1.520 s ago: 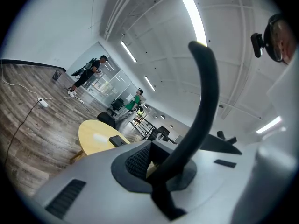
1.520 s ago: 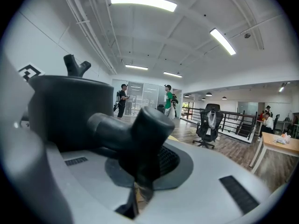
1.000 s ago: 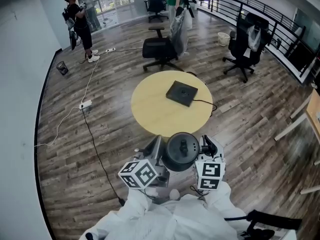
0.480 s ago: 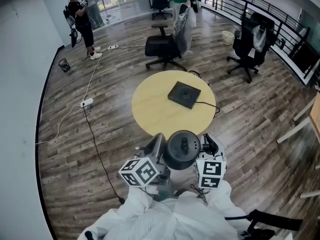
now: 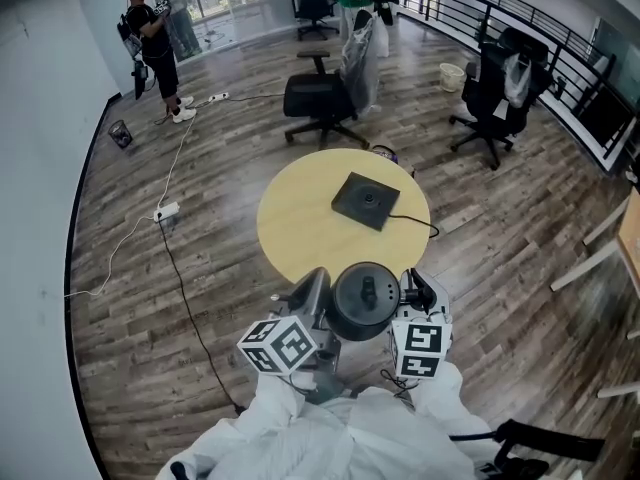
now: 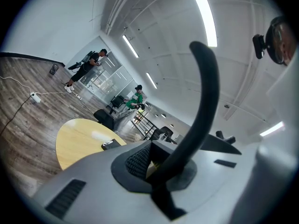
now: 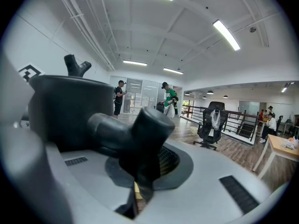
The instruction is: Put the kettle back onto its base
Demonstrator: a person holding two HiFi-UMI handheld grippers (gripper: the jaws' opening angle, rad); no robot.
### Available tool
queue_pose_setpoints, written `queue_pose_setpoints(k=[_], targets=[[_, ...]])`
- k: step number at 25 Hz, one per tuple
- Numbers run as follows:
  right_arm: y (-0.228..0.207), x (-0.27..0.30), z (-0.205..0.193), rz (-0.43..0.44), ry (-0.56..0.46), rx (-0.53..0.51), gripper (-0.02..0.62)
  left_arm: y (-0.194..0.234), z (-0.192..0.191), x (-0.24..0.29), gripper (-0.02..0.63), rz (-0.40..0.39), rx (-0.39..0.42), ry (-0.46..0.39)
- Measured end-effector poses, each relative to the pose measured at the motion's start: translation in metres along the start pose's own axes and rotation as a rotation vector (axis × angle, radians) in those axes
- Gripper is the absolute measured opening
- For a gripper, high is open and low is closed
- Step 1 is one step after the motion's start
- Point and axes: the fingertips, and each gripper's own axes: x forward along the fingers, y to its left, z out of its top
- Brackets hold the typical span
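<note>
- where's the kettle?
- up in the air by the near edge of the round table, well apart from the base, which sits on the tabletop.
- and the grippers?
- the left gripper is pinched tight on a thin curved black bar at the kettle's side. the right gripper is clamped on a stubby black handle opposite.

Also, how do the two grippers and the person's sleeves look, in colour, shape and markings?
The left gripper and the right gripper both have smooth light grey moulded bodies with narrow black slots and dark ribbed pads. Each carries a cube with black-and-white square markers: the left cube and the right cube. The sleeves are white.
</note>
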Motion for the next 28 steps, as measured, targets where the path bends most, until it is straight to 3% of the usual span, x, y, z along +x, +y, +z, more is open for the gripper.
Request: queue_pose_setpoints(k=[28], targets=[[-0.011, 0.157, 0.05, -0.132, 0.01, 0.04, 0.029, 0.077, 0.076, 0.152, -0.002, -0.104, 0.003, 0.088]])
